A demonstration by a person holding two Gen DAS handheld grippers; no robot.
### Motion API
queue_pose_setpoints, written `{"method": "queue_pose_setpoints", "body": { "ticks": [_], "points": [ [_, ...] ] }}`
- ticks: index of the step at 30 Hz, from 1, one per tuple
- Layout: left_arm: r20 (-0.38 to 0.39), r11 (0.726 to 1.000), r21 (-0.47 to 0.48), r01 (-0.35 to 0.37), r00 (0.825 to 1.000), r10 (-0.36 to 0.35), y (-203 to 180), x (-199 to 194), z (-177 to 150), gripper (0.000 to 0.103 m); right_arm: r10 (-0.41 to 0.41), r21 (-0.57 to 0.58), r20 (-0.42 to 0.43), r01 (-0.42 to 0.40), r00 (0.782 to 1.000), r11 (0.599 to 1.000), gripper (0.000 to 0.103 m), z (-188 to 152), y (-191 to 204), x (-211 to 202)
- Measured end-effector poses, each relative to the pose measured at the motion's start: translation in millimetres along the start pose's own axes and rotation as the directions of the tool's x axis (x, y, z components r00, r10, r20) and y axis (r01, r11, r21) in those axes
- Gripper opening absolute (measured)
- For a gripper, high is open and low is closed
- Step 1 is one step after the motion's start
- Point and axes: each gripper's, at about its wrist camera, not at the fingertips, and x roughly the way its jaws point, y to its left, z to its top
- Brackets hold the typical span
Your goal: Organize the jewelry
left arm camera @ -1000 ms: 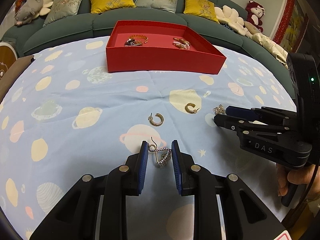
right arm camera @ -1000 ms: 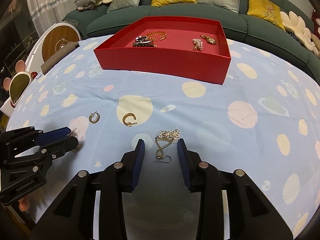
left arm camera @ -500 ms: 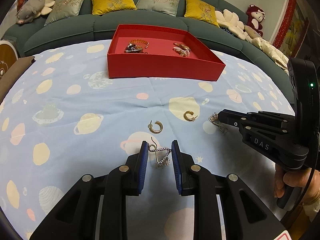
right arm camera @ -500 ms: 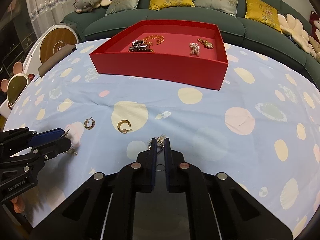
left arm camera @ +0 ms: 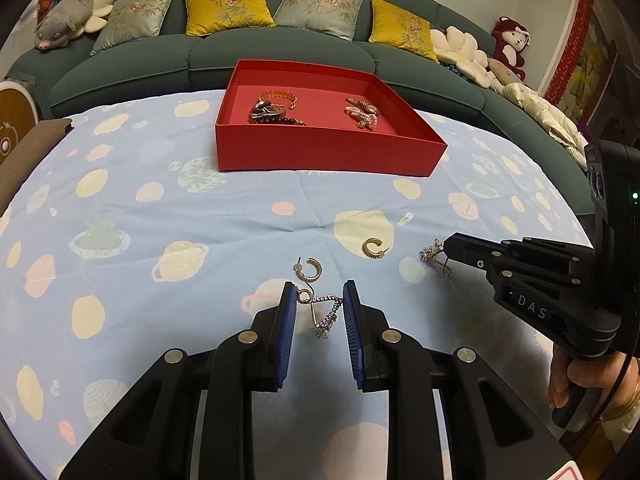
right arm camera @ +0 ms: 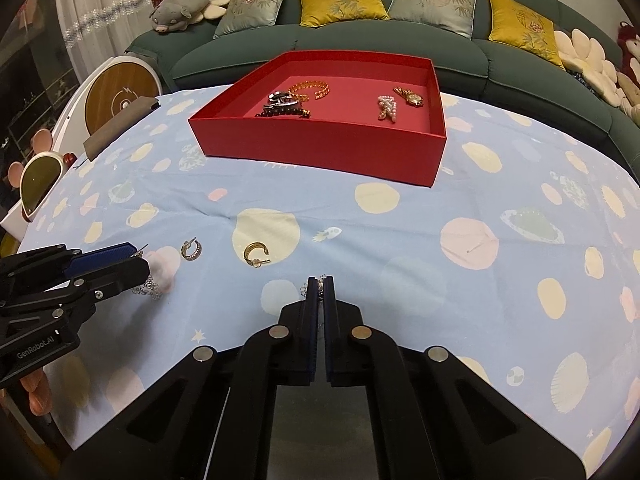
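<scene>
Holding a crystal drop earring across its width, my left gripper has both blue pads against it, the hook at one pad and the chain end at the other, with the rest dangling just above the planet-print cloth. Just beyond its tips lies a studded hoop earring, and further right a plain gold hoop earring. Right again, my right gripper is pressed together on a flower earring, whose cluster and hook stick out past the tips in the left wrist view. Well behind, near the sofa, sits the red tray, holding bracelets on its left and a pearl piece with a watch on its right.
</scene>
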Motion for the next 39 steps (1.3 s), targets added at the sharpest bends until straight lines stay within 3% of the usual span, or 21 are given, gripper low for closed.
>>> {"method": "queue_pose_setpoints", "body": {
  "ticks": [13, 26, 30, 39],
  "points": [
    [0.079, 0.999, -0.024, 0.021, 0.997, -0.019, -3.5, -22.0, 31.7, 0.021, 0.041, 0.017, 0.118, -0.043, 0.992, 0.999, 0.001, 33.3, 2.3, -41.5],
    [0.261, 1.000, -0.012, 0.022, 0.965, -0.018, -16.7, -62.2, 122.3, 0.021, 0.045, 0.041, 0.242, -0.057, 0.969, 0.998, 0.001, 101.1, -4.6, -73.4],
    [0.270, 1.000, 0.005, 0.019, 0.963, -0.019, -16.6, -50.9, 156.8, 0.021, 0.048, 0.046, 0.246, -0.061, 0.968, 0.997, 0.001, 126.0, -10.7, -70.0],
    [0.221, 1.000, 0.004, 0.010, 0.975, -0.011, -18.6, 16.0, 218.7, 0.021, 0.033, 0.088, 0.221, -0.053, 0.975, 0.995, 0.001, 167.7, -37.1, -31.2]
  ]
}}
